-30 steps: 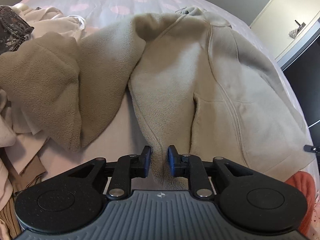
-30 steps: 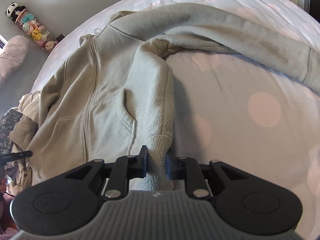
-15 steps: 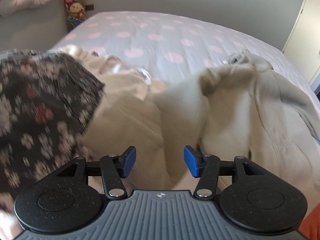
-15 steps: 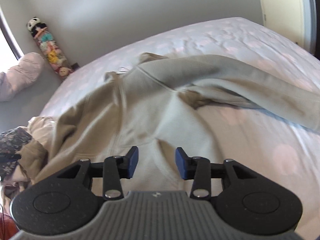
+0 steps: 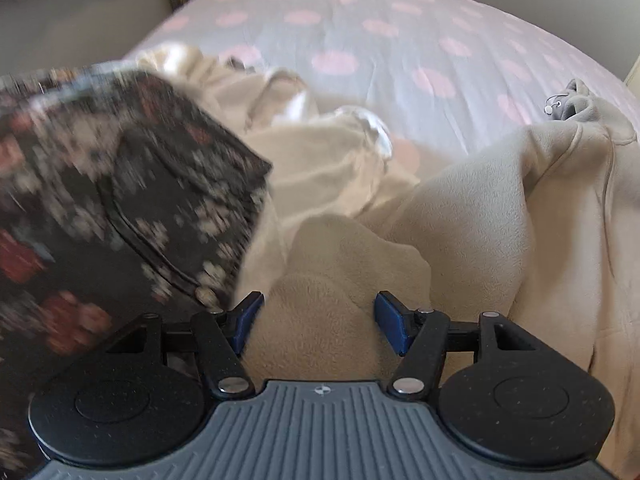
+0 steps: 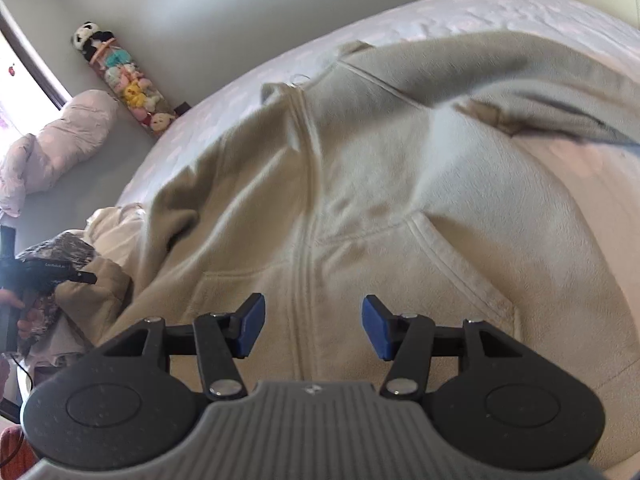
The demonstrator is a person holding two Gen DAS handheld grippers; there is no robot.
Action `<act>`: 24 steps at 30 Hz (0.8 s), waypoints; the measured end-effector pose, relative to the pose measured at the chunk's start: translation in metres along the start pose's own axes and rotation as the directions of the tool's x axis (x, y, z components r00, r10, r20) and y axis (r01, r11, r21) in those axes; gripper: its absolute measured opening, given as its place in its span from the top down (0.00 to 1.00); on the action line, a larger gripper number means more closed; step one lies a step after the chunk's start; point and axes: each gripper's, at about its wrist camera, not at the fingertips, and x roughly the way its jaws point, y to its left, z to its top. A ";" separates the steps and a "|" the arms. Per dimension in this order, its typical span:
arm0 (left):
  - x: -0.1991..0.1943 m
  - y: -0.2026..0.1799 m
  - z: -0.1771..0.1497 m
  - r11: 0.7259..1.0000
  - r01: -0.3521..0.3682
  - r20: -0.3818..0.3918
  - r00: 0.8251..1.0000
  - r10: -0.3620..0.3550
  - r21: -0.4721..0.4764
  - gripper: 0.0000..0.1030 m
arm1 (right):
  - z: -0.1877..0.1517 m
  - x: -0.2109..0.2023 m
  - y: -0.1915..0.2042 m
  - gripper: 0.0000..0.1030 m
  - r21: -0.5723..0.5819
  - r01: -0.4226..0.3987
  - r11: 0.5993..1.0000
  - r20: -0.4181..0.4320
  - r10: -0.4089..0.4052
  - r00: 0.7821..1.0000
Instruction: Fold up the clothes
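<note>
A beige fleece zip jacket (image 6: 400, 184) lies spread on the bed, front up. My right gripper (image 6: 313, 327) hovers over its zip near the hem. Its jaws are opening, with fleece below them and nothing pressed between the pads. One sleeve (image 6: 520, 68) stretches off to the right. In the left wrist view my left gripper (image 5: 318, 322) stands open above the folded-in other sleeve (image 5: 344, 264), not gripping it. The jacket's body (image 5: 540, 220) rises to its right.
A dark floral garment (image 5: 100, 200) and a cream garment (image 5: 320, 160) are piled at the left. The bed has a white sheet with pink dots (image 5: 360, 20). A tube of plush toys (image 6: 124, 80) and a pillow (image 6: 52, 148) lie beyond the bed. A person's hand (image 6: 16, 312) shows at the left edge.
Both grippers let go of the jacket's hem and opened. The left swung left over the sleeve and the clothes pile. The right moved over the jacket's zip front.
</note>
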 end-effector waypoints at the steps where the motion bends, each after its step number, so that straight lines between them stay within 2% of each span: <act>1: 0.003 -0.001 -0.003 1.000 0.002 0.004 1.000 -0.002 0.001 0.59 | -0.001 0.003 -0.005 0.44 0.021 0.007 1.000 -0.003 -0.007 1.000; 3: -0.002 -0.006 -0.005 0.999 -0.026 0.025 0.999 0.025 0.046 0.78 | -0.001 0.006 -0.014 0.44 0.067 0.002 0.998 0.002 -0.003 1.000; 5: -0.012 -0.005 -0.001 0.999 -0.010 0.037 0.999 0.008 0.052 0.82 | 0.002 0.008 -0.018 0.44 0.088 0.000 0.996 0.007 0.000 1.000; 7: -0.028 -0.004 0.010 0.998 -0.023 0.073 0.997 0.019 0.052 0.83 | 0.005 0.011 -0.018 0.44 0.084 0.012 0.996 0.003 -0.012 1.000; 8: -0.039 -0.004 0.017 0.998 -0.035 0.098 0.995 0.029 0.056 0.84 | 0.008 0.014 -0.015 0.43 0.063 0.032 0.997 -0.002 -0.032 0.999; 10: -0.062 -0.005 0.032 0.996 -0.061 0.152 0.987 0.051 0.066 0.84 | 0.013 0.020 -0.008 0.33 0.001 0.089 0.996 0.000 -0.089 0.996; 12: -0.085 -0.006 0.049 0.993 -0.087 0.207 0.976 0.069 0.080 0.85 | 0.017 0.027 0.000 0.31 -0.076 0.137 0.988 0.014 -0.137 0.991; 16: -0.125 -0.012 0.089 0.979 -0.174 0.300 0.944 0.134 0.109 0.86 | 0.015 0.041 -0.003 0.31 -0.100 0.107 0.989 -0.011 -0.108 0.994; 18: -0.137 -0.018 0.111 0.963 -0.237 0.351 0.919 0.179 0.129 0.86 | 0.015 0.044 -0.004 0.31 -0.103 0.099 0.990 -0.016 -0.101 0.995; 21: -0.144 -0.025 0.145 0.936 -0.324 0.416 0.877 0.241 0.141 0.87 | 0.013 0.044 -0.006 0.31 -0.097 0.094 0.991 -0.013 -0.096 0.995; 24: -0.133 -0.029 0.177 0.914 -0.386 0.441 0.847 0.297 0.126 0.87 | 0.011 0.044 -0.009 0.31 -0.087 0.093 0.992 -0.009 -0.094 0.996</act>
